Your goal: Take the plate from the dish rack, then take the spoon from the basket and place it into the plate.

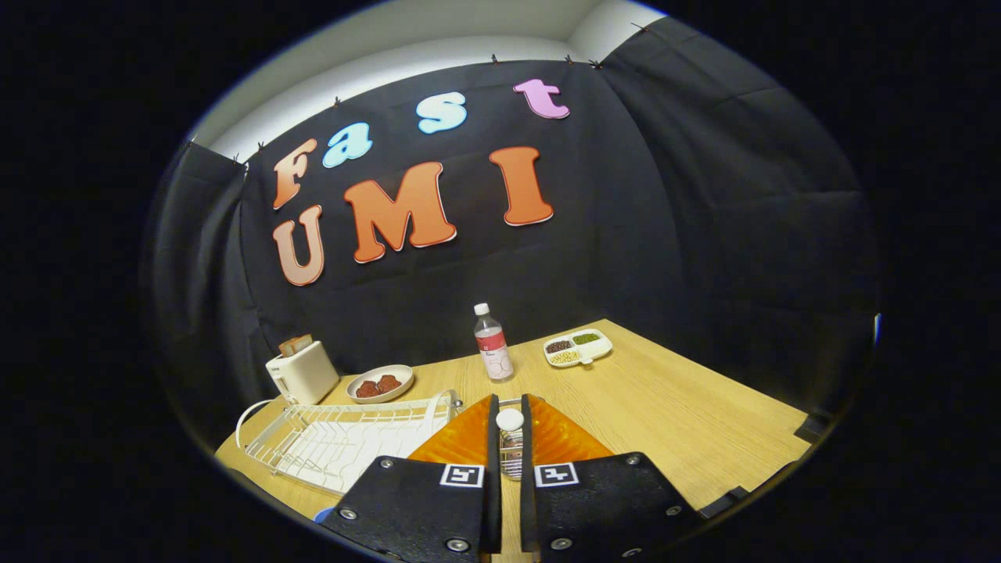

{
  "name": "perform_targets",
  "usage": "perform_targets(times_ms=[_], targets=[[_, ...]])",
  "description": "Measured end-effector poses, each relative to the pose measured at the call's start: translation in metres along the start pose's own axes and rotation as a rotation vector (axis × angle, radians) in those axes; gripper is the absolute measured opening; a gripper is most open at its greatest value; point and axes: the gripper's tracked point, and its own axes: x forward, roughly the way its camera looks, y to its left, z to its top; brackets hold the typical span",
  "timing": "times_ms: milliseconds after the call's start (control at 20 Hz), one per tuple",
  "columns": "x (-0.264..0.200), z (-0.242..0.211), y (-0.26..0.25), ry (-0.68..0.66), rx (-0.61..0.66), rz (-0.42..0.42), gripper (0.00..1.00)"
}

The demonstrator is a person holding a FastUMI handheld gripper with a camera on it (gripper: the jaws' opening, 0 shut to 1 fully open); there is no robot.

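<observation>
Orange ribbed plastic plate [457,444] sits clamped edge-on in the nearly closed claw [510,426] above the wooden table [688,414]. White wire dish rack [344,442] lies at nine o'clock (a small capped jar [511,442] shows between the fingers).

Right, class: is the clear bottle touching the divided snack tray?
Apart. The gripper view shows bare table between the bottle and the tray, both beyond the gripper, whose fingers are at an orange plate.

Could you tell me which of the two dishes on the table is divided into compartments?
The white tray right of the bottle; the round plate by the toaster is undivided. The gripper holds an orange plate.
</observation>
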Motion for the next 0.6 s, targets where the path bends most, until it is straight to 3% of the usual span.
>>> perform_targets(times_ms=[300, 600], targets=[[-0.057, 0.014, 0.036, -0.018, -0.018, 0.159, 0.09], [-0.098, -0.002, 0.080, -0.001, -0.050, 0.334, 0.09]])
